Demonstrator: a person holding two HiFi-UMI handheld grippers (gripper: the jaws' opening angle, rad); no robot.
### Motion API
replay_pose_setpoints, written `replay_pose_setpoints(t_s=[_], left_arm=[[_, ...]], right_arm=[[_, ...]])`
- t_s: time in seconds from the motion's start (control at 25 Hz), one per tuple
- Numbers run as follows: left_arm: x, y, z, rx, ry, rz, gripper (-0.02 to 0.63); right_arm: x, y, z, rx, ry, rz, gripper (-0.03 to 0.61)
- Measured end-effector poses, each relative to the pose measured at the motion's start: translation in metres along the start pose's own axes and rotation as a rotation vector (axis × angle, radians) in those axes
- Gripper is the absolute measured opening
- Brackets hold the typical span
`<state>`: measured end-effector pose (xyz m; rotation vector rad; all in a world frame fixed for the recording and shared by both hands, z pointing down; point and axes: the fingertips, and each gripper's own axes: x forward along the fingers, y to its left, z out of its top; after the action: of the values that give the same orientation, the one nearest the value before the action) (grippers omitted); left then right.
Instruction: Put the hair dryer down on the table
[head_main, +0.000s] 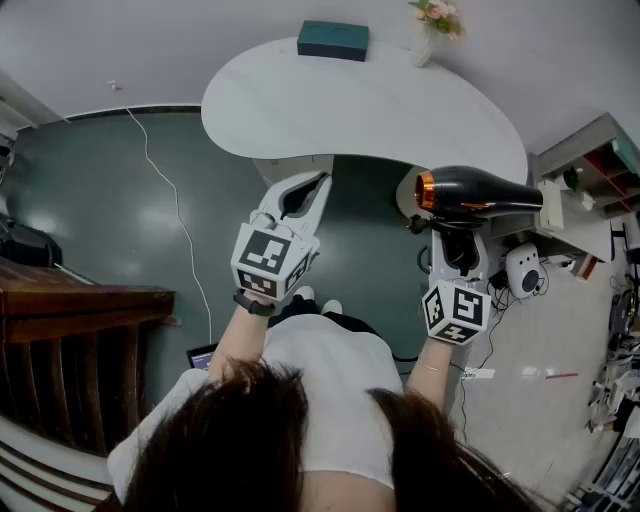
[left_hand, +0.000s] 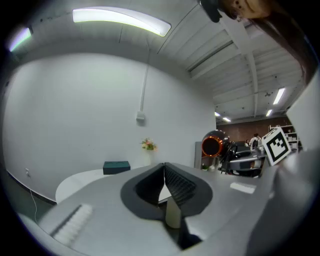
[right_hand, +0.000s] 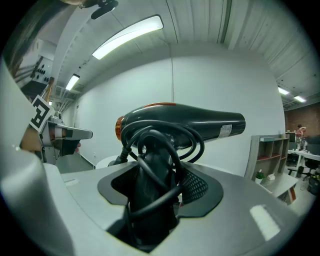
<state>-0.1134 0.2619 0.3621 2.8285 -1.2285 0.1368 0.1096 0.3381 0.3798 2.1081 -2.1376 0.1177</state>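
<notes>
While the right hand-held gripper (head_main: 455, 250) clamps the dryer (head_main: 480, 192) near the worktop's (head_main: 330, 110) right edge, the left hand-held gripper (head_main: 308, 192) is closed, empty.

white table (head_main: 360, 115) carries a teal box (head_main: 332, 41) and flower vase (head_main: 426, 42).

Office-like workroom: ceiling strip light (left_hand: 120, 20), shelf unit (right_hand: 272, 150), table (head_main: 370, 110), floor cable (head_main: 177, 205).
</notes>
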Motion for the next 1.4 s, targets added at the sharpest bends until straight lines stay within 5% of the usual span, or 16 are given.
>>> replay_pose_setpoints(t_s=[0.64, 1.4], left_arm=[[-0.001, -0.004, -0.019, -0.023, 0.024, 0.032, 0.061], [0.173, 0.137, 0.014, -0.022, -0.004, -0.052, 0.061]], right_arm=[[-0.008, -0.008, -0.012, 0.061, 0.009, 0.031, 0.229], [0.196, -0.015, 0.028, 0.058, 0.026, -0.028, 0.229]])
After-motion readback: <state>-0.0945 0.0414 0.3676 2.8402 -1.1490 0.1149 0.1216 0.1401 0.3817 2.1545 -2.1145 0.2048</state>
